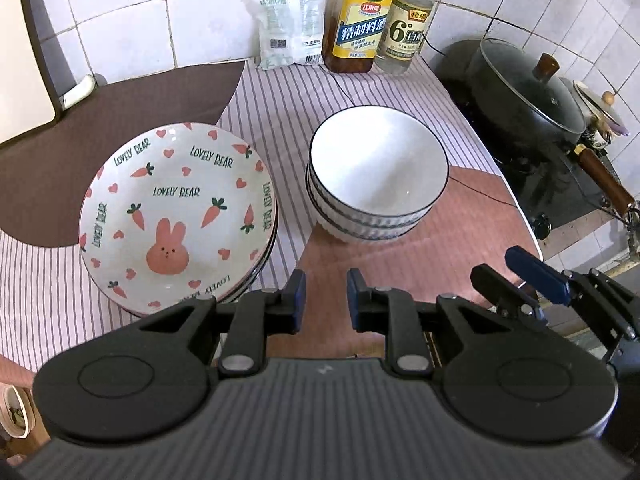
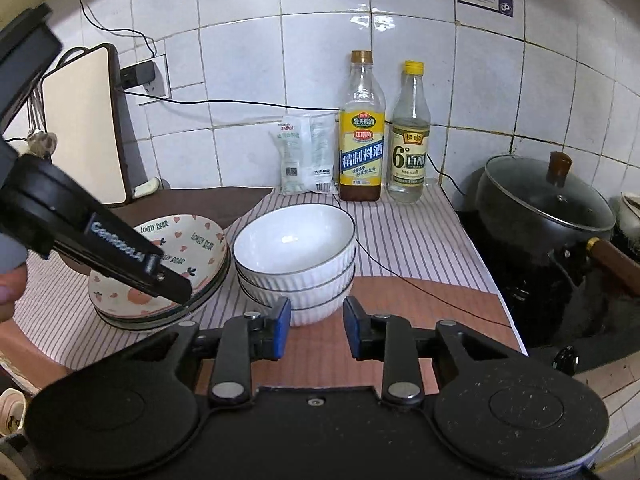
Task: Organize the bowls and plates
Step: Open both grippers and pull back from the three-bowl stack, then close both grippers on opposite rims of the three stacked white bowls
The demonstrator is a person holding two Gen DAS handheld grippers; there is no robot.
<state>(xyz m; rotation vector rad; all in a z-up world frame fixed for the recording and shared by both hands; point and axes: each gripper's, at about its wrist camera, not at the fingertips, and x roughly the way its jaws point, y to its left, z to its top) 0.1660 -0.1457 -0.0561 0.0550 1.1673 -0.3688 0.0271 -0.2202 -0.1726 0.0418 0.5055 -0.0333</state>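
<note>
Left gripper [image 1: 326, 300] parted, empty, above counter | right gripper [image 2: 316, 326] parted, empty | plate stack [image 1: 176, 216] beside bowl stack [image 1: 378, 172], apart.

"LOVELY BEAR" on plate [image 1: 176, 216]

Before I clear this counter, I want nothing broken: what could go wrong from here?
1. The stack of white ribbed bowls stands high; a nudge from the open right gripper might topple it.
2. A thin black cable lies just behind the bowls and could snag.
3. The pink rabbit-print plates look unevenly stacked and may slide.
</note>
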